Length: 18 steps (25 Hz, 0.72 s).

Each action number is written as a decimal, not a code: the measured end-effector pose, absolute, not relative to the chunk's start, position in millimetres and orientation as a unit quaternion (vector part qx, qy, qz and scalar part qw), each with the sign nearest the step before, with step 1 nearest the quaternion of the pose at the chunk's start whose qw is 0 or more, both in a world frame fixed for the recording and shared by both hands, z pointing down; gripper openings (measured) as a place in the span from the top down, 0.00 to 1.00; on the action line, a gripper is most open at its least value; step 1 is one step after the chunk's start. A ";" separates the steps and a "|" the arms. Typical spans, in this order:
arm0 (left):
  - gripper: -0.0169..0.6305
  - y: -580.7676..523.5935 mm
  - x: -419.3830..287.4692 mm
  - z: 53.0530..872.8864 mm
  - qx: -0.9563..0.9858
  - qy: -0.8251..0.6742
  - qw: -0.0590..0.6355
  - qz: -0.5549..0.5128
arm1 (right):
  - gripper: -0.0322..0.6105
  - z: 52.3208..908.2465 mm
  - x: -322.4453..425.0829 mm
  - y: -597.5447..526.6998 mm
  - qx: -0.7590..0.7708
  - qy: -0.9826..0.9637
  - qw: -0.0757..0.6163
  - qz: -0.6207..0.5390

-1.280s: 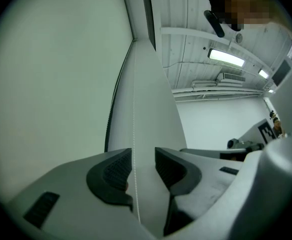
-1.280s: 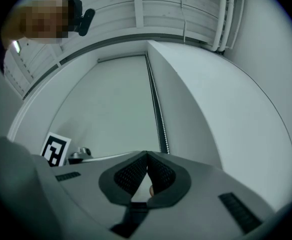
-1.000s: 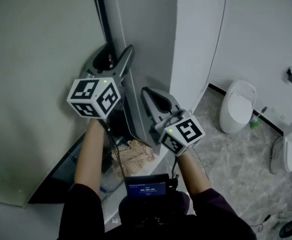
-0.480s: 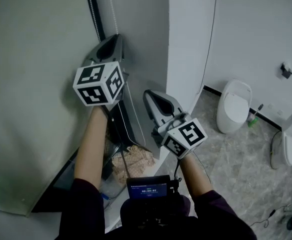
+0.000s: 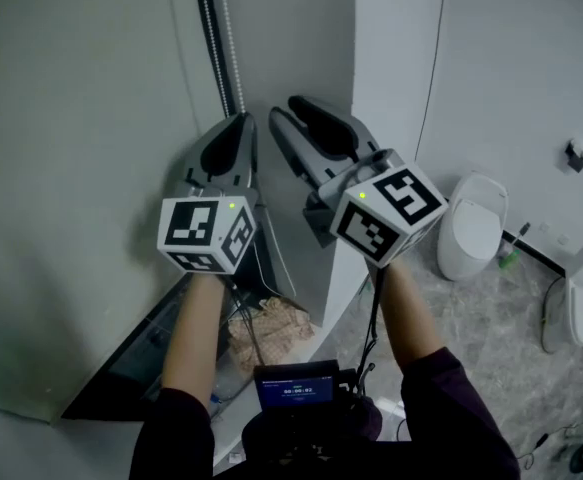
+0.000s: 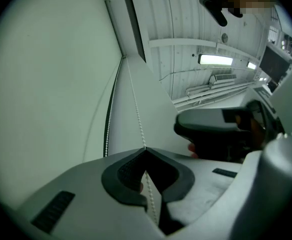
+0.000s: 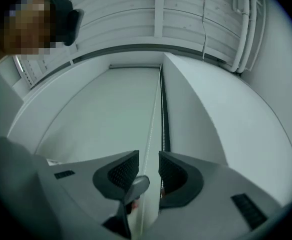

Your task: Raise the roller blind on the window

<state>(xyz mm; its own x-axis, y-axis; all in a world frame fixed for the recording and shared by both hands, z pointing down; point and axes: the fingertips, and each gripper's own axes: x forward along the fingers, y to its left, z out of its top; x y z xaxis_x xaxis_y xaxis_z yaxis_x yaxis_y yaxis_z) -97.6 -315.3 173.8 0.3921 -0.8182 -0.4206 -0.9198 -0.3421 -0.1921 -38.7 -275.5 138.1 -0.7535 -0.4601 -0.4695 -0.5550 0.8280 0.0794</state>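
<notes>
Pale roller blind (image 5: 81, 118) lowered, hanging flat; white bead chain (image 6: 138, 114) taut, near-vert. along its rt edge.

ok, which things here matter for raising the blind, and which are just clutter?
Job:
- roller blind
- bead chain
- left tool, shut on the chain
- right tool, jaws just opened, chain between them

Clutter:
- toilet
- crumpled cloth

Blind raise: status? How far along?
Done: little to show; the roller blind hangs far down. In hand: the left gripper is shut on the bead chain. The right gripper has just been opening its jaws, and the chain runs between them unclamped. Left: the right probably regrips, then pull and repeat until the blind is up.
</notes>
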 end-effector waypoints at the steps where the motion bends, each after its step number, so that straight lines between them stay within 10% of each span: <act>1: 0.95 -310.3 -98.0 176.7 -0.810 0.535 0.201 0.129 | 0.78 129.2 -45.2 -276.3 -0.264 0.933 0.220 0.106; 18: 0.96 -291.1 -70.5 359.8 -0.851 0.517 0.075 0.059 | 0.77 98.7 -71.0 -313.7 -0.289 0.935 0.183 0.097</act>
